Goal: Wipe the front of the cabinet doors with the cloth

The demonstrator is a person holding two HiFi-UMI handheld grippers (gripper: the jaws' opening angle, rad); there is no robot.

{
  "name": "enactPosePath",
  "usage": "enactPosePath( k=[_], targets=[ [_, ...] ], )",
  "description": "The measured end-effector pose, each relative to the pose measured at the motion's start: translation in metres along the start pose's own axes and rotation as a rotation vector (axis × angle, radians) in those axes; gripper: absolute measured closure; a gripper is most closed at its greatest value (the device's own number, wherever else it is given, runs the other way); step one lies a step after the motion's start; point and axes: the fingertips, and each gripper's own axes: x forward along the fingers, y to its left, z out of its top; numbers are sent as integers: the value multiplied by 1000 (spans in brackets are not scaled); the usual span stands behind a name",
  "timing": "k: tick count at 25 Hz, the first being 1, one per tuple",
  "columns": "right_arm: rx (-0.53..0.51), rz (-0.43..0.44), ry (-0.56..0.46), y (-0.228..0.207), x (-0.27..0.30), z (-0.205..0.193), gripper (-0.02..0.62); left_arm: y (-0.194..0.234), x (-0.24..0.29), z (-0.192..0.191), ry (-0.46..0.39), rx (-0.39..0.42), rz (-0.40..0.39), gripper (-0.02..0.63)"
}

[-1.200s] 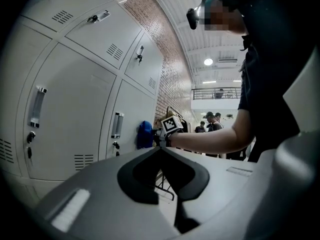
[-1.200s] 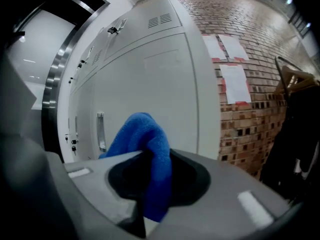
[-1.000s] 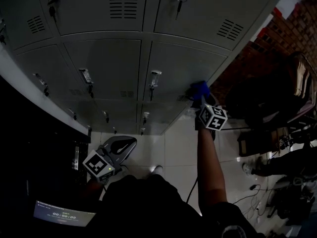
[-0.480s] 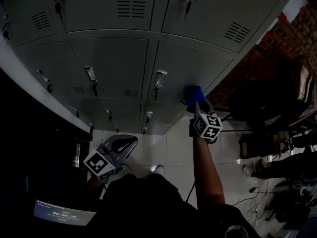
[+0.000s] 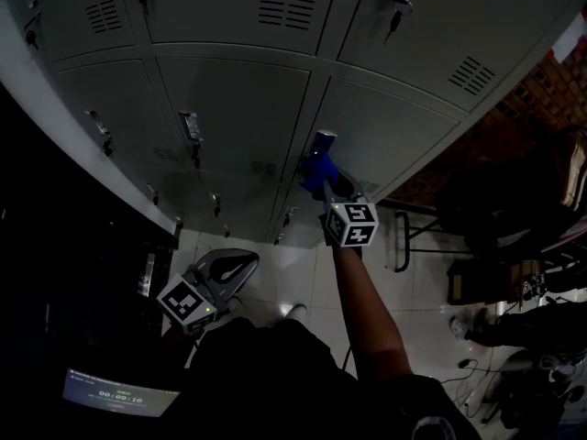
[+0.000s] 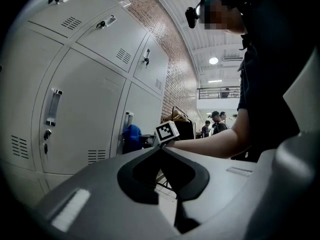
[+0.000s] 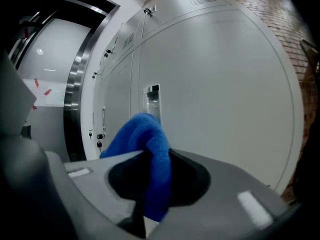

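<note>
Grey metal cabinet doors point(image 5: 234, 108) with vents, latches and keys fill the upper head view. A blue cloth point(image 5: 318, 167) is pressed on a lower door beside its latch, and my right gripper point(image 5: 323, 183) is shut on it, marker cube behind. In the right gripper view the cloth point(image 7: 145, 139) bulges from between the jaws of the right gripper point(image 7: 152, 184), with the door point(image 7: 225, 84) and a latch point(image 7: 152, 98) right ahead. My left gripper point(image 5: 229, 266) hangs low over the floor, shut and holding nothing. From the left gripper point(image 6: 167, 176) I see the cloth point(image 6: 131, 136) on the doors point(image 6: 85, 109).
A brick wall point(image 5: 550, 90) meets the cabinets at the right, with dark chairs and bags point(image 5: 514, 200) below it. Cables point(image 5: 468, 365) lie on the tiled floor point(image 5: 284, 273). A small lit screen point(image 5: 115, 397) sits at lower left. People point(image 6: 215, 121) stand far off.
My right gripper has slid the cloth leftward across the door, from near its right edge to beside the latch. The left gripper has stayed put.
</note>
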Motion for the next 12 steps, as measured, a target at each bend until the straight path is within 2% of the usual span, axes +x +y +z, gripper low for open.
enactPosePath(
  k=[7,12],
  targets=[
    [14,-20,8,-6,7,-5,526,4,-9,2,5,-20,19,603],
    [20,-82,40,-37,-11,-17,526,2,1,-2,11,-15,3,603]
  ],
)
